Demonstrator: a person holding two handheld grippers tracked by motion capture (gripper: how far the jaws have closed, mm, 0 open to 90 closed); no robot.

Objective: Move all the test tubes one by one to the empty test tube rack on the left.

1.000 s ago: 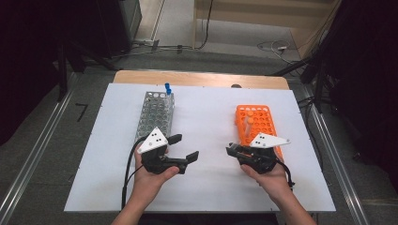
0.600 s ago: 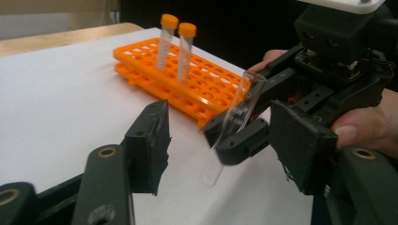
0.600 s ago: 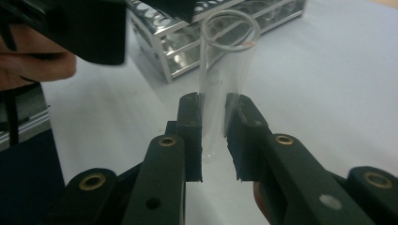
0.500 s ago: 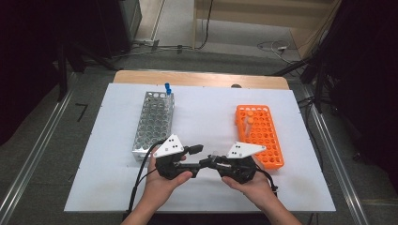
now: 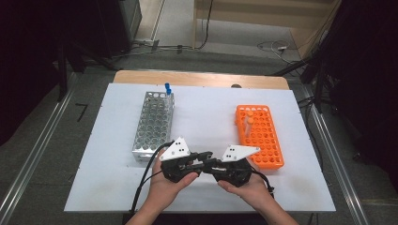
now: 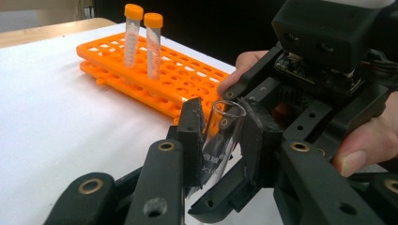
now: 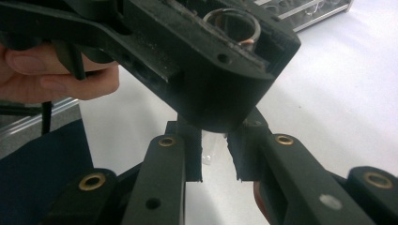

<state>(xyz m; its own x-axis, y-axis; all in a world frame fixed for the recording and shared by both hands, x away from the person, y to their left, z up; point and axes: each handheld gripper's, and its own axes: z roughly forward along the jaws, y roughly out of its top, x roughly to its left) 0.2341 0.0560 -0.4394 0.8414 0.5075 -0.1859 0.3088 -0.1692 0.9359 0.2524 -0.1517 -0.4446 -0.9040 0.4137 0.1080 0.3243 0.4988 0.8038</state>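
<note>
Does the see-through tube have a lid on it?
No lid. The clear tube between the left gripper jaws shows an open round rim on top.

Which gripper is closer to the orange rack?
Right. The right gripper sits just beside the orange rack's near end; the left gripper is farther off, toward the metal rack.

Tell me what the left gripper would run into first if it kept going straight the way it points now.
Most likely the right gripper: in the high view the two face each other nose to nose. The left gripper is shut on a clear glass tube that the right one grips too, so there is hardly any room between them.
</note>
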